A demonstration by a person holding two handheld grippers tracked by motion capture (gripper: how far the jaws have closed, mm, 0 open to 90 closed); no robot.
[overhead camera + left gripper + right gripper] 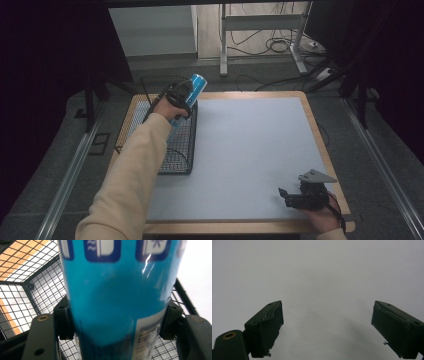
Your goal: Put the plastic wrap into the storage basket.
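Observation:
A glossy blue can (196,86) with white and dark-blue label squares is clamped in my left gripper (181,101), tilted over the far end of a black wire basket (181,150). In the left gripper view the can (120,295) stands between both pads (63,320), which press on its sides, with basket mesh (32,302) below. My right gripper (287,196) rests low at the near right of the table, jaws wide apart. In the right gripper view its fingertips (268,325) frame bare grey mat (319,277) and hold nothing.
A grey mat (250,150) covers the wooden table (320,145). The wire basket stands at the table's left edge. A metal frame (260,30), cables and a dark floor lie beyond the far edge.

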